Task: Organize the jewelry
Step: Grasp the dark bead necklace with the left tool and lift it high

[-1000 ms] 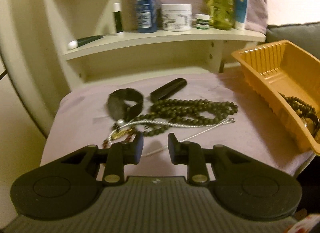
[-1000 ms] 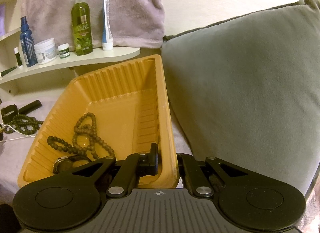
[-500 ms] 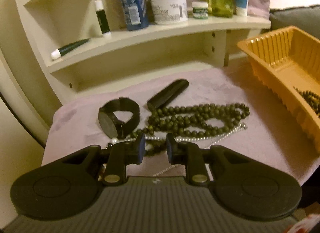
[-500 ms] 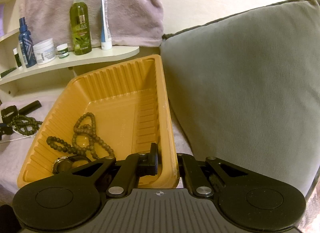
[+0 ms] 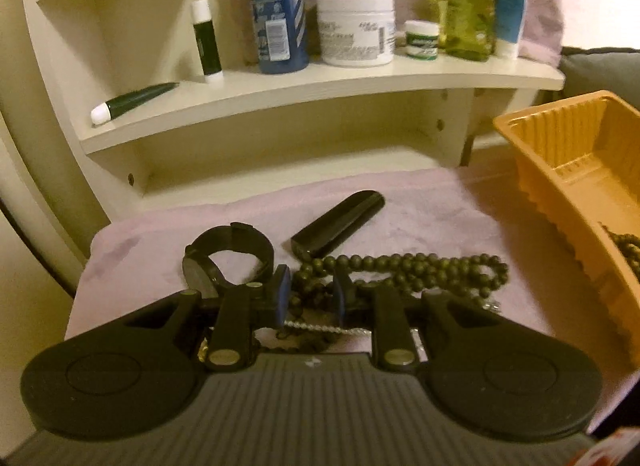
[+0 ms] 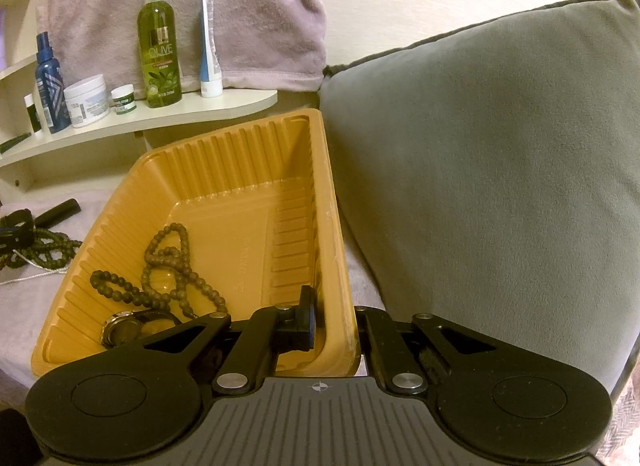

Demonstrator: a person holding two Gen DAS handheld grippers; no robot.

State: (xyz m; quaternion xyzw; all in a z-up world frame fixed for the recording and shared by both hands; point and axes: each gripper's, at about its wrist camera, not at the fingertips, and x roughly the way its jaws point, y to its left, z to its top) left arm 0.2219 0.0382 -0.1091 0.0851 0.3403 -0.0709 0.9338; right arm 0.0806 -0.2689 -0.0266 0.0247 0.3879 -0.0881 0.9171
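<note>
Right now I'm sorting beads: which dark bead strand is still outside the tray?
The dark green strand on the pink cloth; the others lie inside the orange tray.

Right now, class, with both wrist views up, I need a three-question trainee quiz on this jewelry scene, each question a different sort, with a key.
1. True or false: the right gripper is shut on the orange tray wall.
2. What lies between the open left gripper fingers? A) dark bead necklace B) black watch C) black case
3. Fill in: the tray already holds bead strands and a ____.

Key: 1 true; 2 A; 3 watch.
</note>
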